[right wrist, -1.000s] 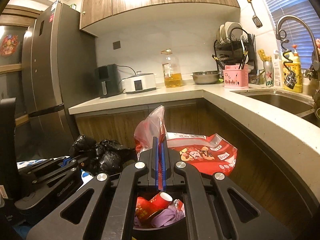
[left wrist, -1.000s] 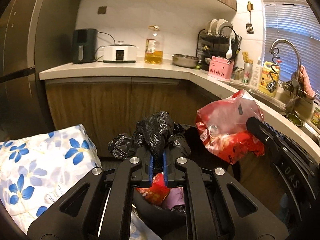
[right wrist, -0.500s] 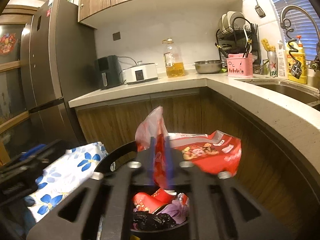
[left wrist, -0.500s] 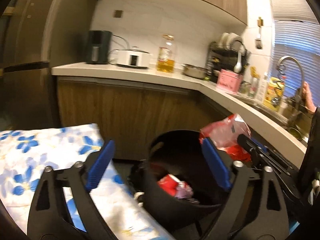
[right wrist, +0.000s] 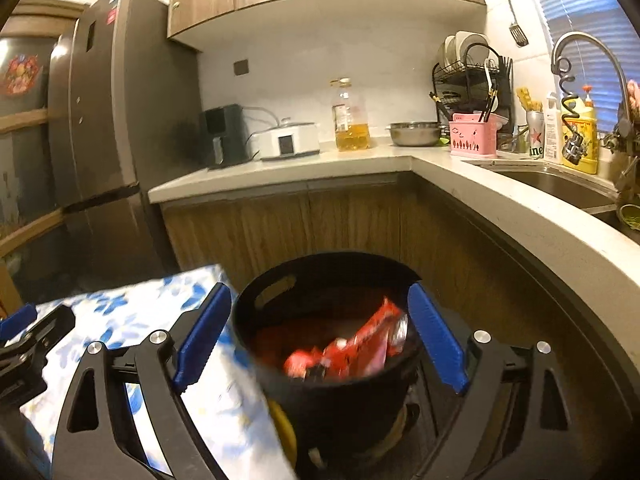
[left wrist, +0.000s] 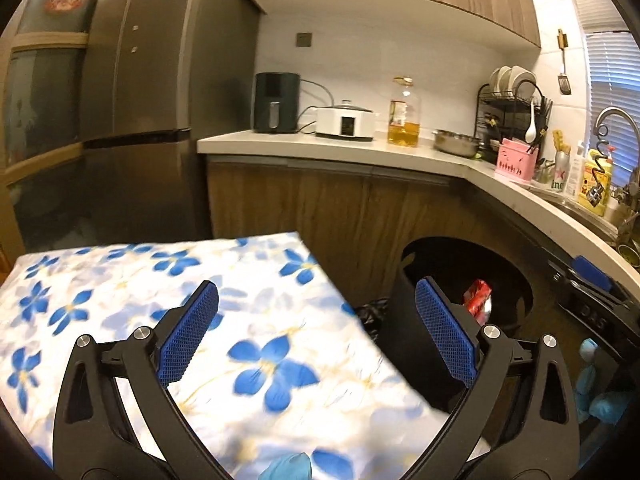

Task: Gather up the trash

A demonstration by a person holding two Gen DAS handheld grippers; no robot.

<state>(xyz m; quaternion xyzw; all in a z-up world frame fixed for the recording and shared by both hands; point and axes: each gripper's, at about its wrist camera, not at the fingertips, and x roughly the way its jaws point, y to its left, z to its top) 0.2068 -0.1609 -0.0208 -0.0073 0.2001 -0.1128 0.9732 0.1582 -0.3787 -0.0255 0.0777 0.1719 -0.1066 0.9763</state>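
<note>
Right wrist view: right gripper jaws opening, red snack bag dropped into black bin; left gripper opening, empty, black bag released.

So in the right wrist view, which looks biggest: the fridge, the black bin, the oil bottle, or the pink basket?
1. Fridge
2. Black bin, though its nearness to the camera inflates it
3. Oil bottle and pink basket: too alike to rank

Right hand-held gripper over the black bin, jaws opening, nothing between the blue pads. Red snack bag lies inside the bin, blurred. Blue-flowered cloth just left of it. Left hand-held gripper at far left edge.
</note>
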